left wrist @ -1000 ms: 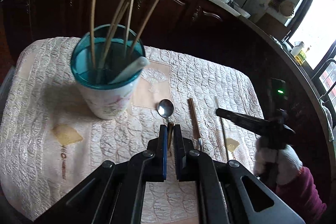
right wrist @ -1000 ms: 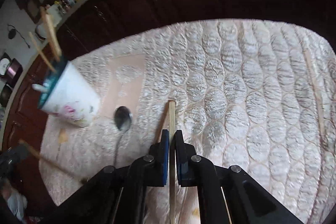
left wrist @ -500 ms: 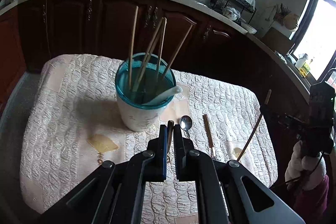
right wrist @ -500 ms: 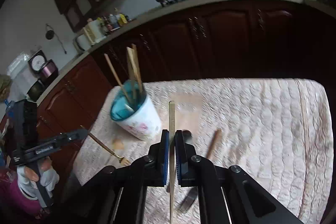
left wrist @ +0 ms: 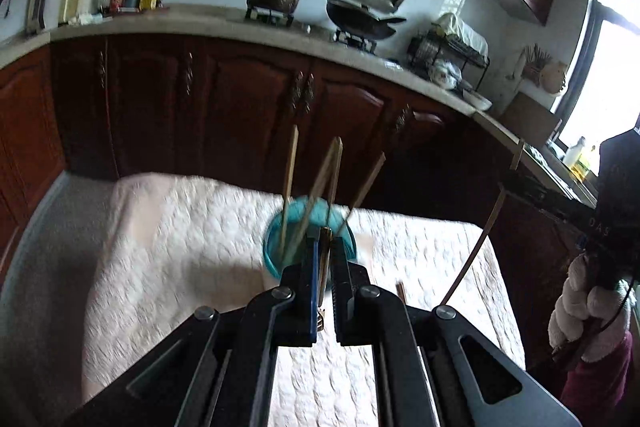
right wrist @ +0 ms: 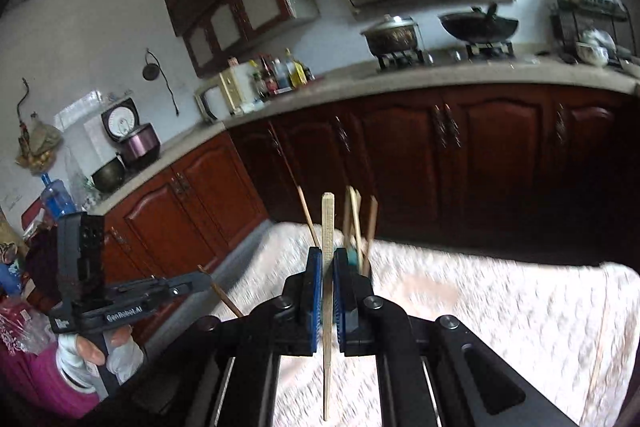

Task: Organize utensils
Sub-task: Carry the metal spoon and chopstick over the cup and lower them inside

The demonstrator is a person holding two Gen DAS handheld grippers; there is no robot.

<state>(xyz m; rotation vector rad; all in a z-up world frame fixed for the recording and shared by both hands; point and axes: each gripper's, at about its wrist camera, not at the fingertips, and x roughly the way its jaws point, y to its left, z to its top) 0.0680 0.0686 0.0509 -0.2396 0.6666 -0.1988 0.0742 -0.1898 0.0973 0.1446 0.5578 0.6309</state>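
Observation:
My left gripper (left wrist: 325,241) is shut on a wooden-handled utensil (left wrist: 323,279) and holds it up in front of the teal-rimmed cup (left wrist: 276,247), which holds several chopsticks (left wrist: 289,179). My right gripper (right wrist: 328,255) is shut on a pale chopstick (right wrist: 327,219) that stands upright between the pads. The cup (right wrist: 352,255) peeks out just behind the right fingertips. The right gripper with its chopstick (left wrist: 486,227) shows at the right of the left wrist view. The left gripper (right wrist: 192,281) shows at the left of the right wrist view.
A quilted cloth (left wrist: 180,235) covers the table. One brown-handled utensil (left wrist: 400,290) lies on it right of the cup. Dark wooden cabinets (left wrist: 240,107) and a counter with a pot and wok stand behind the table.
Both grippers have lifted and tilted upward with their utensils. The views now show the kitchen wall instead of the tabletop. The spoon has dropped out of view.

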